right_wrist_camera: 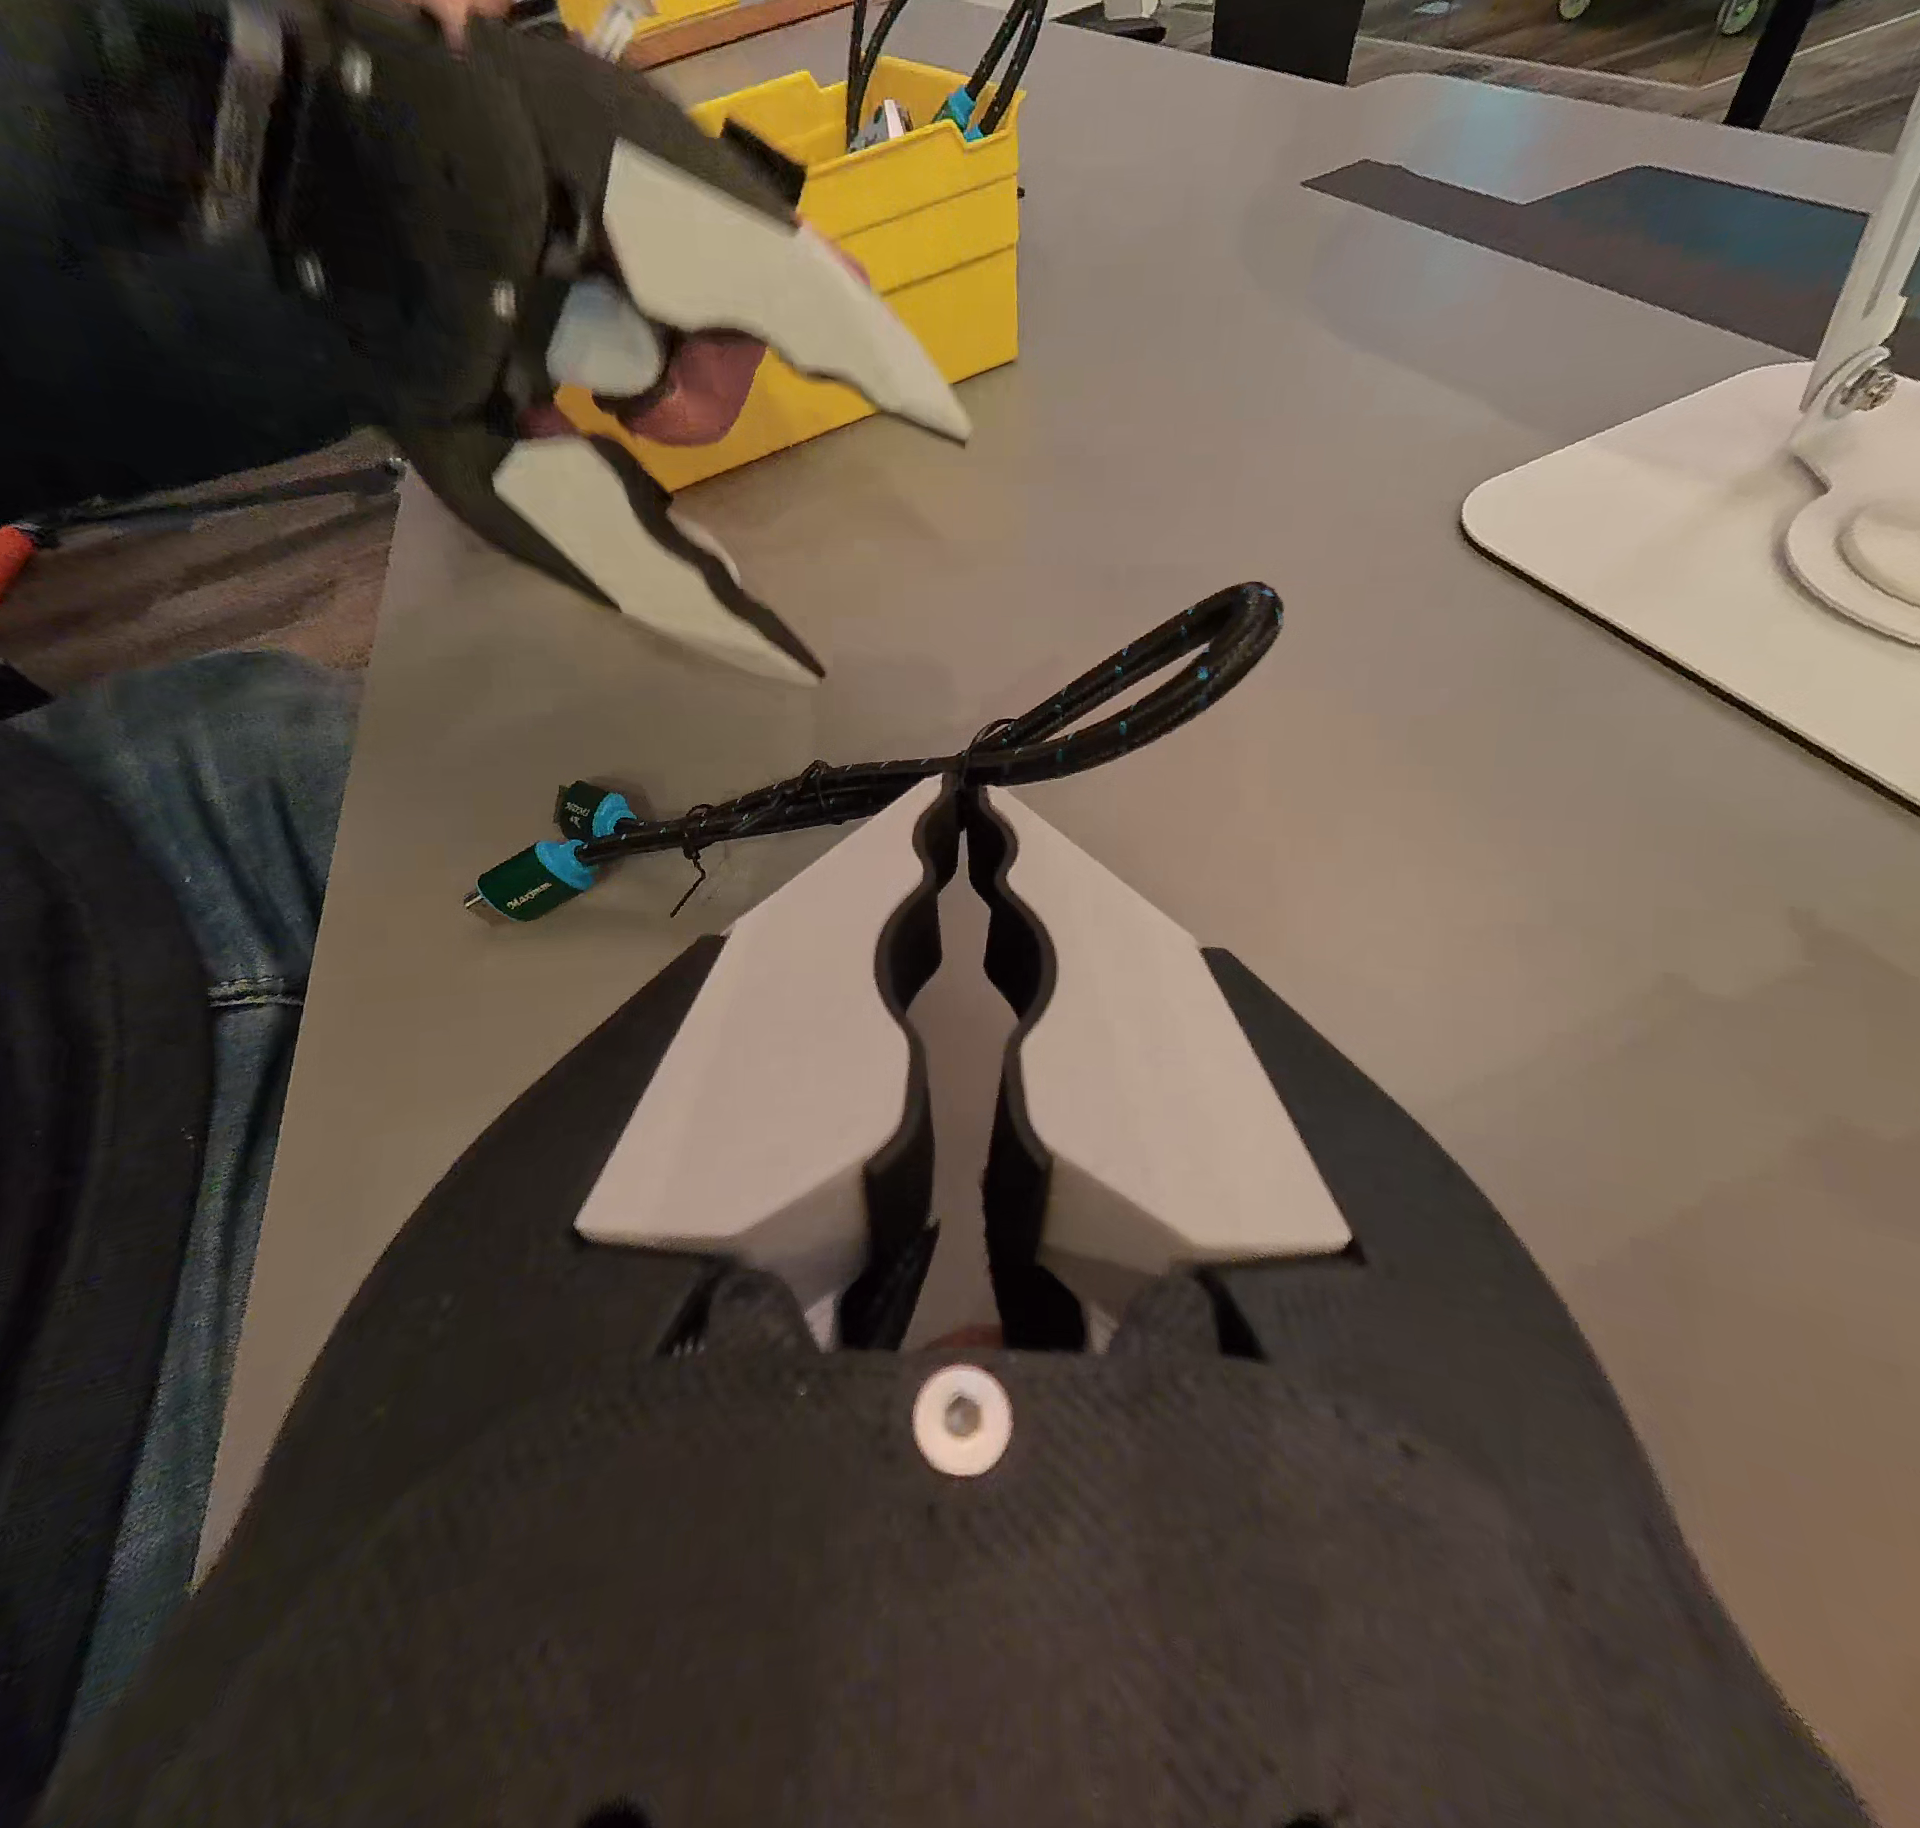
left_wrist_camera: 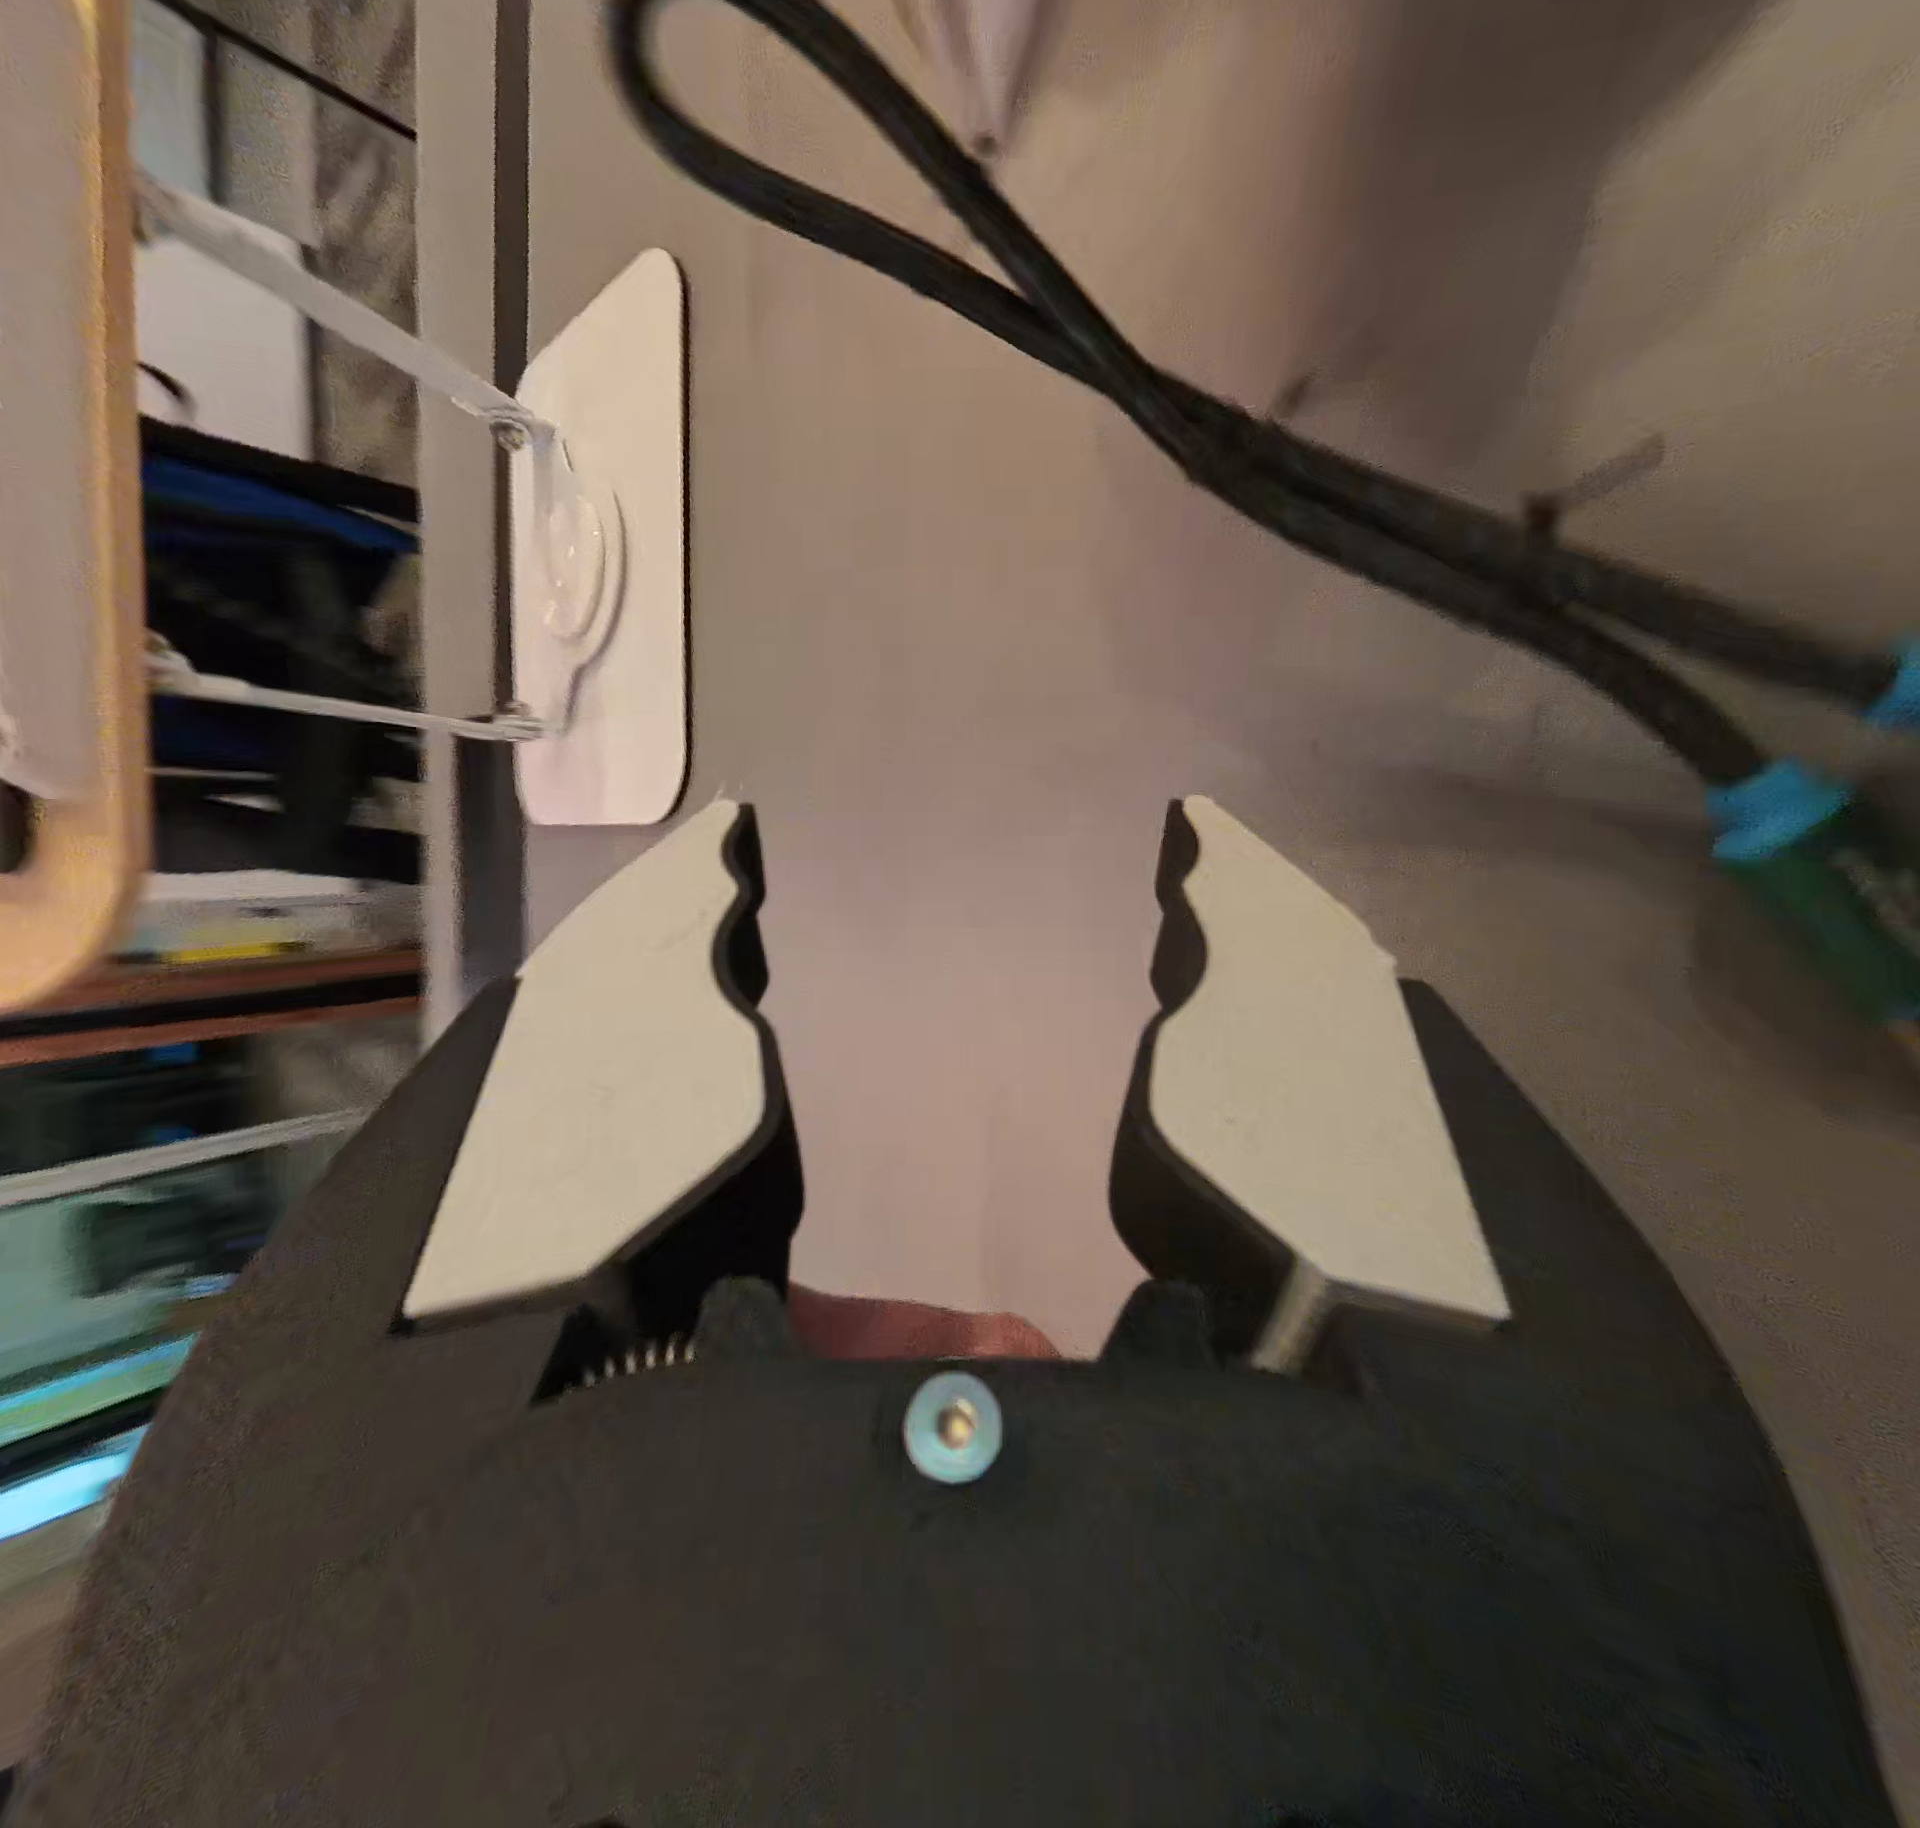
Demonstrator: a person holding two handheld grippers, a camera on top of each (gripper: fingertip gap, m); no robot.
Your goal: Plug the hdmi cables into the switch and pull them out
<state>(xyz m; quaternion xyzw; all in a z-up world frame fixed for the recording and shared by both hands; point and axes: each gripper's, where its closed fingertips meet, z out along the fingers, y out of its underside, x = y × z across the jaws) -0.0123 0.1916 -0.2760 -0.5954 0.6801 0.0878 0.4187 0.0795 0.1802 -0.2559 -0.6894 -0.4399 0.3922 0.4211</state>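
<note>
Black braided HDMI cable (right_wrist_camera: 914, 770), folded into a tied bundle with green-and-blue plugs (right_wrist_camera: 530, 879), lies on the grey table (right_wrist_camera: 1351, 1051) near its left edge. Right gripper (right_wrist_camera: 961, 802) is pinched shut on the bundle at its tie. Left gripper (left_wrist_camera: 961, 822) hovers above, fingers spread wide, holding nothing. Bare tabletop surrounds the bundle. Yellow plastic bin (right_wrist_camera: 914, 251) stands behind; white stand base (right_wrist_camera: 1662, 552) occupies the right.
</note>
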